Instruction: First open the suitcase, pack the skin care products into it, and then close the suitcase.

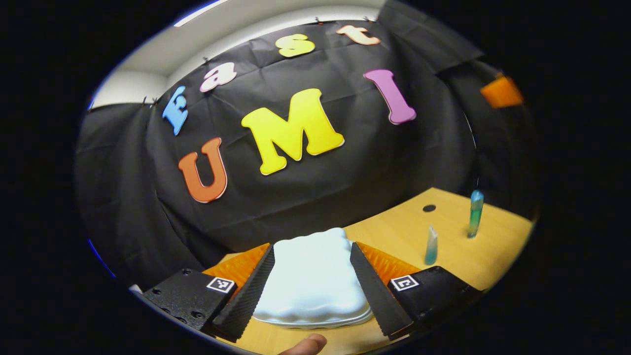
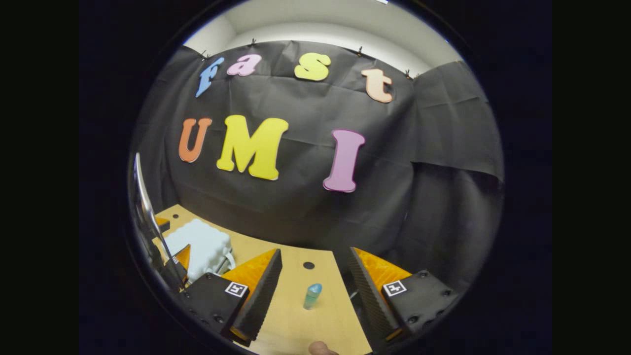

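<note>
Currently, the closed white ribbed hard-shell suitcase [image 1: 313,278] lies at lower centre of the left gripper view, between the released left tongs [image 1: 311,288]. Right tongs [image 2: 309,291], also released, frame a small blue-green translucent bottle [image 2: 312,296] upright on the light wooden surface [image 2: 296,320].

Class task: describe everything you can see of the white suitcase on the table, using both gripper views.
The white suitcase is a small, hard-looking case with a smooth, glossy shell moulded in soft wavy ridges and rounded corners. It lies flat on the wooden table, lid down and closed, a thin seam running round its lower edge. In the left gripper view it sits between the open jaws of the left gripper, which do not visibly press on it. In the right gripper view it lies far to the left, a white handle-like loop showing at its side.
</note>
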The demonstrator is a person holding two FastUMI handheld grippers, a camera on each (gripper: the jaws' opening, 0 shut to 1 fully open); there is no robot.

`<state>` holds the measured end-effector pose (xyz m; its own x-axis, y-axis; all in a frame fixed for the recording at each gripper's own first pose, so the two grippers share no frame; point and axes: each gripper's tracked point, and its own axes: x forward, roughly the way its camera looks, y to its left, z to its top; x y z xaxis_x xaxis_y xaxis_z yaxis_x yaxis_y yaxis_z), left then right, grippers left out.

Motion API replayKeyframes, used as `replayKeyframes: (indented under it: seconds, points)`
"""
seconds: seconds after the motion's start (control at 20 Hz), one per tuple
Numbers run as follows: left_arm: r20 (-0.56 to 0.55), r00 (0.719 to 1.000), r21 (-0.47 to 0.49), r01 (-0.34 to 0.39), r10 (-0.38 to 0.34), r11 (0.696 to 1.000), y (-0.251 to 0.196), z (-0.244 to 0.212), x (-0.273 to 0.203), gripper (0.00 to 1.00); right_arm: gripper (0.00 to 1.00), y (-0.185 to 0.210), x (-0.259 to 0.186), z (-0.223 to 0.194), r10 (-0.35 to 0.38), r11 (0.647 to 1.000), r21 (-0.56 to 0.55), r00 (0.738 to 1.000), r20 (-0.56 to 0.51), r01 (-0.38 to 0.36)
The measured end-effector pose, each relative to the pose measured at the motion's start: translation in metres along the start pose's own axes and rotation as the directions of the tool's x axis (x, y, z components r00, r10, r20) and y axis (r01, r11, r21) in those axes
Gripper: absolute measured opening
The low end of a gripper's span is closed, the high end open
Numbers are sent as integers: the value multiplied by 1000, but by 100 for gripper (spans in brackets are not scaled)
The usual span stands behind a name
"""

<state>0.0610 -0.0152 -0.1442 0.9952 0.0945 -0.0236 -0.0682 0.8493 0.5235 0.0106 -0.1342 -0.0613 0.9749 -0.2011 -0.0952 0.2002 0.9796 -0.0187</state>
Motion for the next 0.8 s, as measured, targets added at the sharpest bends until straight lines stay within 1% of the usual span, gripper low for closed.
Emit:
replayKeyframes:
  seconds: [0.1,0.2,0.25,0.35,0.45,0.5,0.55,0.65,0.8]
  points:
    - [-12,1000,83,19,-18,996,-14,-18,12,98,80,-16,2,-9,-21,1000,3,1000,-21,21]
    - [-20,1000,186,27,-23,982,-30,-28,18,98,81,-29,5,-18,-33,999,12,999,-38,34]
    - [-5,1000,243,26,-26,970,-37,-27,20,98,81,-35,8,-20,-36,999,18,999,-40,36]
    - [4,998,350,55,-60,935,-59,-32,30,98,81,-47,13,-25,-41,999,24,998,-42,42]
    - [20,996,463,69,-88,884,-79,-32,36,99,81,-55,19,-34,-37,999,32,998,-57,39]
    - [11,995,505,79,-98,860,-87,-34,42,98,81,-59,23,-38,-33,999,40,997,-65,36]
    - [4,996,556,74,-92,828,-92,-38,44,98,81,-63,28,-44,-28,998,47,997,-74,32]
    - [-28,997,657,73,-73,751,-103,-46,49,98,81,-71,37,-51,-16,998,59,996,-89,21]
    - [-62,997,748,69,-34,660,-112,-57,60,96,81,-79,53,-61,9,997,77,994,-112,0]
